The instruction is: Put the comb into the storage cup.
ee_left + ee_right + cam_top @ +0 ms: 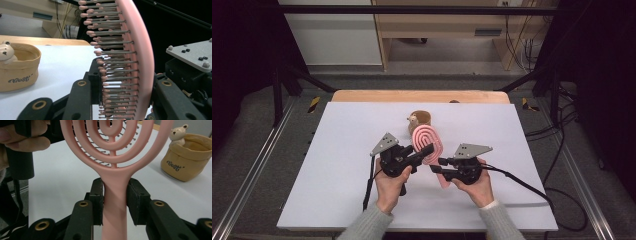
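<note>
Pink hairbrush (428, 143) held above a white table (337, 165) by two hand-held grippers.
Nearest, the right gripper (115, 195) has its pads on either side of the brush's handle, touching it; its jaws have just opened slightly. The left gripper (125, 82) clamps the brush head edge-on, one pad against the bristles, the other behind the pink back. Beyond the brush, a tan fabric pot (422, 120) with a small bear figure stands on the table, apart from both grippers.
</note>
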`<state>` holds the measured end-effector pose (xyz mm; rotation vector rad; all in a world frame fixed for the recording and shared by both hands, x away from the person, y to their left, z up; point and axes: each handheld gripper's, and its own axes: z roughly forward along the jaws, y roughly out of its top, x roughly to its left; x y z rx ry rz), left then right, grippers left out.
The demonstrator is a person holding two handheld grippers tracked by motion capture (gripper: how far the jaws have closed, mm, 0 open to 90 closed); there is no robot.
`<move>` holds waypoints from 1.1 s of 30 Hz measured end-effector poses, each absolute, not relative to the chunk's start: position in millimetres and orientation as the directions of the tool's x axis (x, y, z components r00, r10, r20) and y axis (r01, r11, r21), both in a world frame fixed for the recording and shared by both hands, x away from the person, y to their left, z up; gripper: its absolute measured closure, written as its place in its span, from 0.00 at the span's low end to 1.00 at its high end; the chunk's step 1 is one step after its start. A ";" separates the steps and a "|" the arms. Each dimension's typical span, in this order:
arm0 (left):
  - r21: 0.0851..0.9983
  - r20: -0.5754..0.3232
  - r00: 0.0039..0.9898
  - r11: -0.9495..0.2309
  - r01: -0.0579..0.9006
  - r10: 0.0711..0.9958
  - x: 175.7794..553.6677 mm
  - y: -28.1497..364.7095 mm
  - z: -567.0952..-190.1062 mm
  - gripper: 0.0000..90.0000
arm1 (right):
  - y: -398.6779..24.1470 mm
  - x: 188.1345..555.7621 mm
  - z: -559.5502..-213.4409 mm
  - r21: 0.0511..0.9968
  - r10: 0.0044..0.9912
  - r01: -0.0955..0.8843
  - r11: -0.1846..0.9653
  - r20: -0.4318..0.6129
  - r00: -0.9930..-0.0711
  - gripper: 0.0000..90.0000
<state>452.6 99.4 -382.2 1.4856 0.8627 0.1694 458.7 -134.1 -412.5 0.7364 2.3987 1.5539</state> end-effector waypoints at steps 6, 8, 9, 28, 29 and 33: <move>0.916 -0.374 0.697 0.125 0.382 0.613 454.8 103.0 -377.7 0.70 | -135.9 458.7 -410.3 0.905 0.517 0.289 0.311 0.095 -0.851 0.58; 0.919 -0.365 0.693 0.120 0.375 0.622 456.4 105.3 -376.0 0.70 | -137.0 458.6 -408.6 0.913 0.522 0.283 0.293 0.095 -0.848 0.49; 0.921 -0.359 0.691 0.119 0.371 0.627 456.9 106.3 -375.1 0.70 | -137.6 458.6 -407.9 0.916 0.526 0.283 0.285 0.098 -0.845 0.45; 0.942 -0.286 0.653 0.079 0.327 0.702 466.0 126.5 -362.0 0.70 | -158.2 460.6 -401.7 0.935 0.608 0.284 0.212 0.102 -0.788 0.07; 0.942 -0.285 0.650 0.081 0.326 0.705 466.1 128.0 -361.2 0.70 | -159.6 460.8 -401.9 0.935 0.612 0.288 0.209 0.105 -0.784 0.07; 0.945 -0.274 0.645 0.076 0.317 0.714 466.4 135.2 -358.5 0.70 | -167.0 461.8 -403.4 0.929 0.631 0.302 0.213 0.105 -0.768 0.04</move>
